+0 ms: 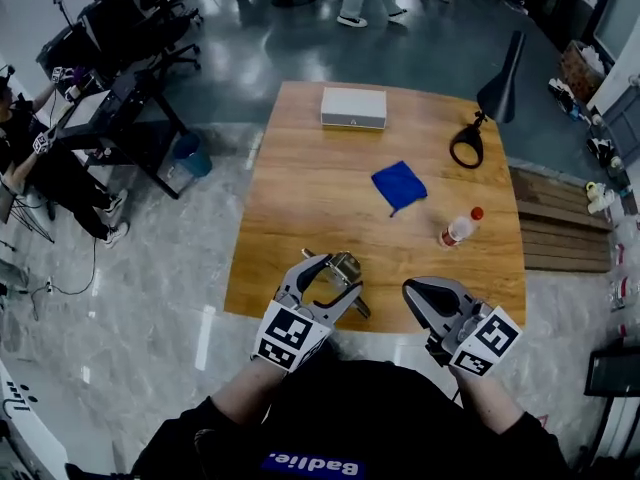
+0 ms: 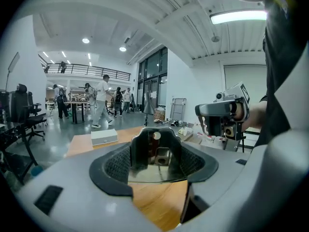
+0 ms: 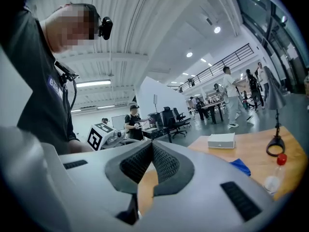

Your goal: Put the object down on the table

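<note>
While right gripper (image 1: 415,293) fingers meet empty, left gripper (image 1: 335,276) fingers clamp metal object (image 1: 346,265).

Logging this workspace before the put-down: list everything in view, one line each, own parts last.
table: one, light wood, centre of the head view.
box: one, white-grey, at the table's far edge.
cloth: one, blue, crumpled, mid-table.
bottle: one, clear with a red cap, lying on the table to the right of the cloth.
lamp: one, black, at the table's far right.
bin: one, blue, on the floor to the left of the table.
office chairs: several, black, far left.
metal object: one, silvery, over the table's near edge.
left gripper: one, grey, jaws closed on the metal object.
right gripper: one, grey, jaws together, empty.
</note>
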The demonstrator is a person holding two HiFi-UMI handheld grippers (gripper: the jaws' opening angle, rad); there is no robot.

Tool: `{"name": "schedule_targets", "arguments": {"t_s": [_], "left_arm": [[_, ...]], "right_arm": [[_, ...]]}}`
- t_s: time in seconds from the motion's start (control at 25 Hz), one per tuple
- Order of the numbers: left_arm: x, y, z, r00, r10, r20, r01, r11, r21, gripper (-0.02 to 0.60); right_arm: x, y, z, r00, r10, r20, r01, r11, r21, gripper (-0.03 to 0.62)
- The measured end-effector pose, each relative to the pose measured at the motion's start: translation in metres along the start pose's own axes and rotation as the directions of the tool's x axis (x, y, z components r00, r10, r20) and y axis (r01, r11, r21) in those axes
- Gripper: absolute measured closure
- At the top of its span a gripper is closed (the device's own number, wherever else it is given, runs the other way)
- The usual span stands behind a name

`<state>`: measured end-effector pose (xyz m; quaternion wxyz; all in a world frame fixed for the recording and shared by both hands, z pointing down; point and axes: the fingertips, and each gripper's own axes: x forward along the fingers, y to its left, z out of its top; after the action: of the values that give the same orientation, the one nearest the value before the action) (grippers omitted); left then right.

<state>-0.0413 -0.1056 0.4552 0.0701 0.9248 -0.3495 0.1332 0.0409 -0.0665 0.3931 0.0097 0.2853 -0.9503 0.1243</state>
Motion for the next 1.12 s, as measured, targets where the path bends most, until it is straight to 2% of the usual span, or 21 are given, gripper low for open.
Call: {"name": "schedule_targets", "arguments": {"t_s": [0.16,0.36,0.68,0.76,0.88,1.12], "left_arm": [[0.007,0.016,-0.009,0.999,-0.049,-0.017,0.049,0.999,0.011,0.285],[0.029,0.028,-0.036,0.993,-0.075,-0.094,0.077,0.997,0.018,0.284],[0.075,0.029,-0.088,0.969,-0.070,-0.235,0.073,0.997,0.002,0.284],[0.086,0.029,-0.107,0.958,-0.059,-0.281,0.059,0.998,-0.007,0.284],[0.100,0.036,-0.143,0.930,-0.045,-0.365,0.040,0.999,-0.020,0.284],[0.123,0.040,-0.190,0.883,-0.034,-0.468,0.007,0.998,-0.058,0.284]], "right_arm": [[0.019,-0.005,0.005,0.999,-0.042,0.002,0.042,0.999,-0.011,0.589],[0.025,-0.015,0.004,0.997,-0.070,-0.011,0.070,0.998,-0.003,0.589],[0.019,-0.040,0.004,0.999,-0.027,-0.021,0.027,1.000,0.011,0.589],[0.016,-0.046,0.004,1.000,-0.007,-0.026,0.007,1.000,0.014,0.589],[0.017,-0.055,-0.002,0.999,0.011,-0.042,-0.010,0.999,0.032,0.589],[0.009,-0.068,-0.004,0.998,0.029,-0.064,-0.027,0.999,0.040,0.589]]}}
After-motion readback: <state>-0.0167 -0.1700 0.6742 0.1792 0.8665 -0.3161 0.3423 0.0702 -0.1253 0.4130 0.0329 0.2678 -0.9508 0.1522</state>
